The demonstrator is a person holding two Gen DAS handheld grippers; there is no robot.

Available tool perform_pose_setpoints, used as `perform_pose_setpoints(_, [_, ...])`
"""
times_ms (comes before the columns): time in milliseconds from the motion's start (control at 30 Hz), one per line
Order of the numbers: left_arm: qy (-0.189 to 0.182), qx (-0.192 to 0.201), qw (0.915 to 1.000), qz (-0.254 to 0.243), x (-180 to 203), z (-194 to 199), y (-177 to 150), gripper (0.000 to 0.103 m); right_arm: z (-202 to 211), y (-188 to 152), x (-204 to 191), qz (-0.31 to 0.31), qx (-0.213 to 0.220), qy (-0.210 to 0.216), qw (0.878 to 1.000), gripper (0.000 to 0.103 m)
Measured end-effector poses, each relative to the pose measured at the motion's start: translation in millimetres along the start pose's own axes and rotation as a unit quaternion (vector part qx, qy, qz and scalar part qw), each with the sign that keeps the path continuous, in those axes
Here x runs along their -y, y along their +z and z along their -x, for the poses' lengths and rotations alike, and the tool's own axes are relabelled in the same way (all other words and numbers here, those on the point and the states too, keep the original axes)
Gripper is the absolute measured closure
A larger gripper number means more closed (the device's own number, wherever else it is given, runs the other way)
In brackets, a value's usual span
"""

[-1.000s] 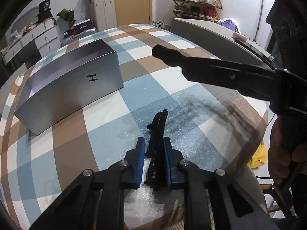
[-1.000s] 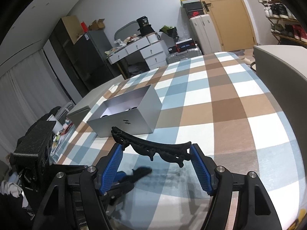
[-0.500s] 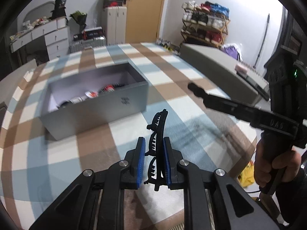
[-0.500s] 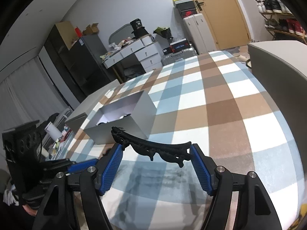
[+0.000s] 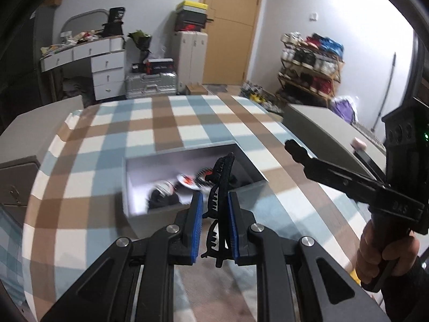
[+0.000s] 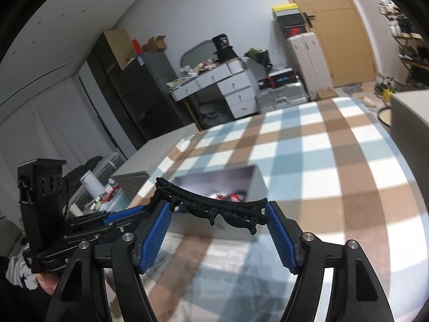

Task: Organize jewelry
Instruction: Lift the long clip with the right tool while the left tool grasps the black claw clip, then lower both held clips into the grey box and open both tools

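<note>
left wrist view: a black hair claw clip (image 5: 220, 187) is pinched edge-on between the closed jaws of the left gripper (image 5: 214, 224), held above the near wall of an open grey box (image 5: 150, 216) on the checked table (image 5: 166, 123).

right wrist view: a second black hair clip (image 6: 214, 207) is spanned lengthwise between the right gripper (image 6: 217, 237) jaws, gripped at both ends, in front of the box.

Even indoor light, bright glare upper right in left view. Strong fisheye bending, dark vignette at corners. Motion blur smears the box (image 5: 193, 177) contents and checked cloth (image 6: 335, 161).
</note>
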State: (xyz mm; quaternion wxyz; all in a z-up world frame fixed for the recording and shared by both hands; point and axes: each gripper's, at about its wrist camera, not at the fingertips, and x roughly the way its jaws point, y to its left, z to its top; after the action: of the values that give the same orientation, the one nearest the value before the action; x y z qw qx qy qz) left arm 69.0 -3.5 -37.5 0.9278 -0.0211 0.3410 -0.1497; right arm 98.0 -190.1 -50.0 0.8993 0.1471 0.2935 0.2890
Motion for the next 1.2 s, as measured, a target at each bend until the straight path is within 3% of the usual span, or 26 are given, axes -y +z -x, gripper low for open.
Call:
perform_pose_setpoints(467, [-0.016, -0.014, 0.9988, 0.045, -46, -26, 13, 0.09, -59, 33, -26, 0.014, -0.029, 0.011, 0.999, 0.031])
perform_pose_setpoints(833, [-0.036, -0.046, 0.9962, 0.065, -57, -46, 13, 0.09, -95, 30, -21, 0.016, -0.058, -0.005, 0.998, 0.031])
perform_pose_setpoints(1200, [-0.049, -0.047, 0.9956, 0.065, -61, -50, 15, 0.09, -106, 27, -18, 0.019, -0.065, -0.013, 0.998, 0.031])
